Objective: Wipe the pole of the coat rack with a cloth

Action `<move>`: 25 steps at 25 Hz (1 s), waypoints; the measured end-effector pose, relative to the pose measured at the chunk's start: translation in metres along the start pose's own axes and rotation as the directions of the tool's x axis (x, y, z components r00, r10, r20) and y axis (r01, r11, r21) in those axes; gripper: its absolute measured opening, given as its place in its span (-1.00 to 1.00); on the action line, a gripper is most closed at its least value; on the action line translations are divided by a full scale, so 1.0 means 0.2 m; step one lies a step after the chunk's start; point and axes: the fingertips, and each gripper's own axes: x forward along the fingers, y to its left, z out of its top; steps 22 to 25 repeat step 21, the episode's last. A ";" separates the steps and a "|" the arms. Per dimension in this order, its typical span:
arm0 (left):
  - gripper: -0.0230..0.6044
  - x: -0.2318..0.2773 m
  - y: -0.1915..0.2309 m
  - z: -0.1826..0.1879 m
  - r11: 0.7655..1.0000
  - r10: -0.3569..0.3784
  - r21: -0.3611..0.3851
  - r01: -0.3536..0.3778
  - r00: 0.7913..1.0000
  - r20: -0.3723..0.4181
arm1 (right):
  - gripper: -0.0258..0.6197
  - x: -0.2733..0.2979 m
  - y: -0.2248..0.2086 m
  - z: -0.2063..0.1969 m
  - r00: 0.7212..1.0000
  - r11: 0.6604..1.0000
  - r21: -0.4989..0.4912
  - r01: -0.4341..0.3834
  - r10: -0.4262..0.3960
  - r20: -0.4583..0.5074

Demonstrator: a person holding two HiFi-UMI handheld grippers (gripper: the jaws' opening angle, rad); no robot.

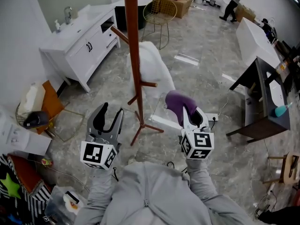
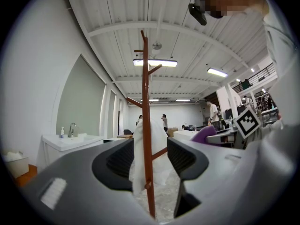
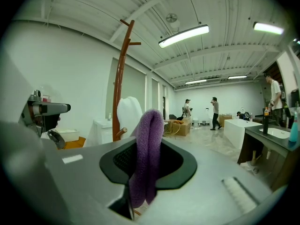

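The reddish-brown coat rack pole (image 1: 134, 55) rises from its tripod feet on the marble floor, with a white garment (image 1: 152, 69) hanging behind it. My right gripper (image 1: 187, 112) is shut on a purple cloth (image 1: 178, 102), held to the right of the pole's base and not touching it. In the right gripper view the purple cloth (image 3: 146, 153) drapes between the jaws, with the pole (image 3: 119, 78) off to the left. My left gripper (image 1: 108, 117) is open and empty, left of the pole. The pole (image 2: 146, 125) shows through the gap between its jaws, farther away.
A white vanity cabinet (image 1: 79, 43) stands at the left wall. A gold wire chair (image 1: 159, 13) is behind the rack, and a dark desk (image 1: 262, 97) stands at the right. Clutter and a wire basket (image 1: 35, 118) lie at the lower left. People stand far off (image 1: 233, 3).
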 end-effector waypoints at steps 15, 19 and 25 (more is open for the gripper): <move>-0.17 0.00 0.01 0.01 1.000 0.020 0.008 -0.020 1.000 0.001 | -0.67 0.03 0.01 0.00 1.000 1.000 -0.003 -0.021 0.021 0.001; -0.17 0.00 0.01 0.01 1.000 0.022 0.010 -0.022 1.000 0.001 | -0.67 0.03 0.01 0.00 1.000 1.000 -0.001 -0.022 0.022 0.001; -0.17 0.00 0.01 0.01 1.000 0.023 0.010 -0.023 1.000 0.001 | -0.67 0.03 0.01 0.00 1.000 1.000 -0.001 -0.022 0.022 0.000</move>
